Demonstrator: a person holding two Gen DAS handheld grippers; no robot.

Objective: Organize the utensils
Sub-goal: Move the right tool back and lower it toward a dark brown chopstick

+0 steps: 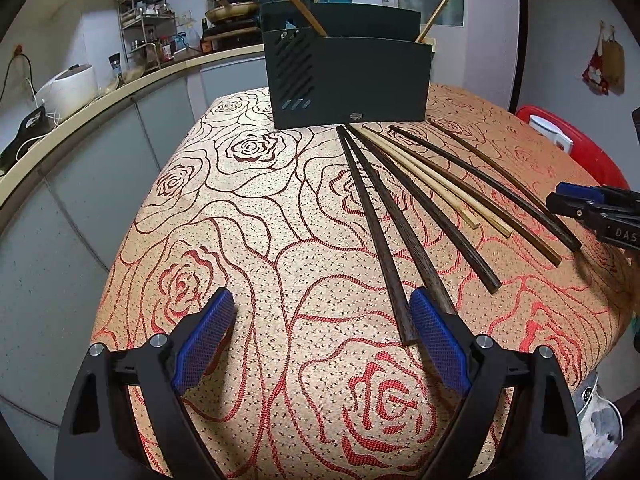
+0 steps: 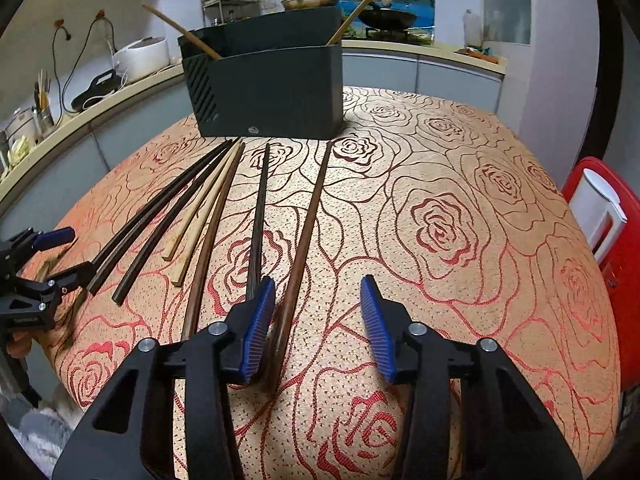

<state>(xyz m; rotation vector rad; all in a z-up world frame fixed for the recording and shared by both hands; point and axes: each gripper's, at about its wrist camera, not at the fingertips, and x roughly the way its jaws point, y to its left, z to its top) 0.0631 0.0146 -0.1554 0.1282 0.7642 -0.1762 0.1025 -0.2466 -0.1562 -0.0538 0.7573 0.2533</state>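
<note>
You have seven chopsticks lying loose on the rose-patterned tablecloth (image 2: 460,184): five dark wooden chopsticks (image 2: 258,216) and two pale bamboo chopsticks (image 2: 202,208). They fan toward you from the foot of the dark grey slotted utensil holder (image 2: 272,88), which stands at twelve o'clock. Two more pale sticks (image 2: 366,0) lean out of the holder, one at each end; their lower parts are hidden inside it.

Your left gripper (image 1: 322,334) stands wide over bare cloth, with nothing between its blue pads. The near end of the leftmost dark chopstick (image 1: 376,232) disappears behind its right finger (image 1: 438,344), so you cannot tell whether they touch.

Your right gripper (image 2: 318,322) is about half open. The rightmost brown chopstick (image 2: 308,232) runs between its fingers, hard against the left blue pad (image 2: 258,326); the right pad stands clear of it, so it is not clamped. Its near end is lost in shadow beneath the finger.

At three o'clock a red container (image 2: 616,240) with a white jug (image 2: 600,208) is cut off by the frame edge. Your right gripper's body is cropped in the left wrist view. The kitchen counter (image 1: 80,120) behind is too distorted to count its clutter.
</note>
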